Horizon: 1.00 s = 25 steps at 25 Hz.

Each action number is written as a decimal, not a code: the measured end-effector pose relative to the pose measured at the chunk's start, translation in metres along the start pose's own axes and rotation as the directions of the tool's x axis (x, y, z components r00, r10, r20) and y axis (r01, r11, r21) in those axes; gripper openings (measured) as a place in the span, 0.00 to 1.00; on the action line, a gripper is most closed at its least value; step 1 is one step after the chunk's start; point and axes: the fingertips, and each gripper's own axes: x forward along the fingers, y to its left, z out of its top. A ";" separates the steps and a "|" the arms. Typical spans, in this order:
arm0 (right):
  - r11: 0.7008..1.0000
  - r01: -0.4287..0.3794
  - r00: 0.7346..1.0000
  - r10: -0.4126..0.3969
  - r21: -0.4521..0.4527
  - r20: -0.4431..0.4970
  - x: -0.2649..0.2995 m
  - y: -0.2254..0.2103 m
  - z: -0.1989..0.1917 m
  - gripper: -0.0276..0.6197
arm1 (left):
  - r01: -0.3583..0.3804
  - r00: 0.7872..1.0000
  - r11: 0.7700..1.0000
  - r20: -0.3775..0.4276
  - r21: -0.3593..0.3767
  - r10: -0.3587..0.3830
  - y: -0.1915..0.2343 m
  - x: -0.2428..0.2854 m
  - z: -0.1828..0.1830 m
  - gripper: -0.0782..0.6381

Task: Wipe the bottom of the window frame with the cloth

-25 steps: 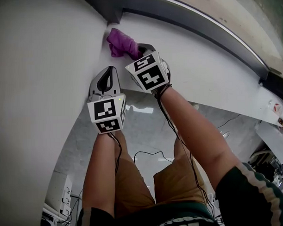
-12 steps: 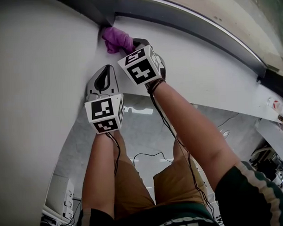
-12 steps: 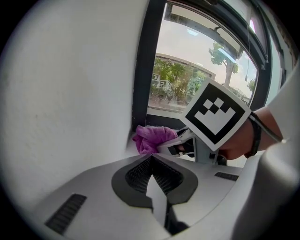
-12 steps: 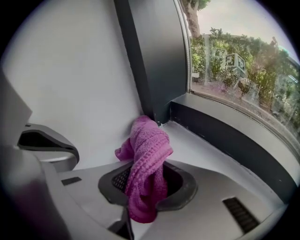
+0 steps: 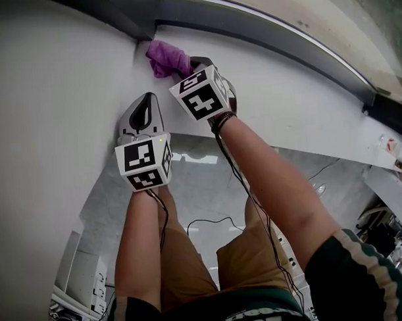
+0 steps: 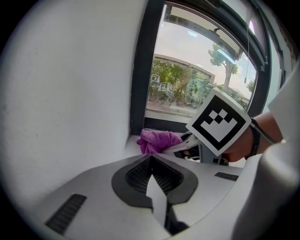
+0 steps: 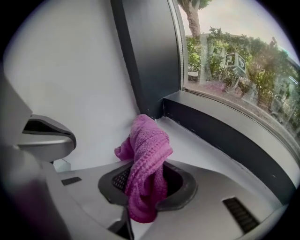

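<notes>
My right gripper (image 5: 186, 66) is shut on a purple cloth (image 5: 167, 58) and holds it on the white sill (image 5: 284, 101), close to the corner where the dark bottom frame rail (image 5: 262, 28) meets the wall. In the right gripper view the cloth (image 7: 148, 157) bunches up out of the right gripper (image 7: 143, 185), its top near the dark frame (image 7: 225, 136). My left gripper (image 5: 148, 98) is shut on nothing and hangs just below and left of the cloth. The left gripper view looks over the left gripper (image 6: 151, 161) at the cloth (image 6: 157, 140).
A white wall (image 5: 48, 109) runs along the left, right beside the left gripper. The glass pane (image 7: 234, 61) sits above the rail. Far below are a grey floor (image 5: 202, 189), cables and a power strip (image 5: 93, 279).
The right gripper has carried the cloth up and left into the corner of the sill. The left gripper has drifted slightly left and down.
</notes>
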 end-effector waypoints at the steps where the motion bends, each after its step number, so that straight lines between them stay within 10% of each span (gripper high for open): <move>1: 1.000 0.002 1.000 -0.002 0.004 -0.002 -0.002 -0.003 -0.003 0.20 | 0.002 1.000 1.000 0.002 0.003 -0.002 -0.002 0.000 0.002 0.12; 25: 0.995 0.060 0.998 -0.059 0.078 -0.019 -0.058 -0.076 -0.070 0.20 | 0.108 0.994 0.986 -0.026 0.129 -0.105 -0.096 0.027 0.016 0.12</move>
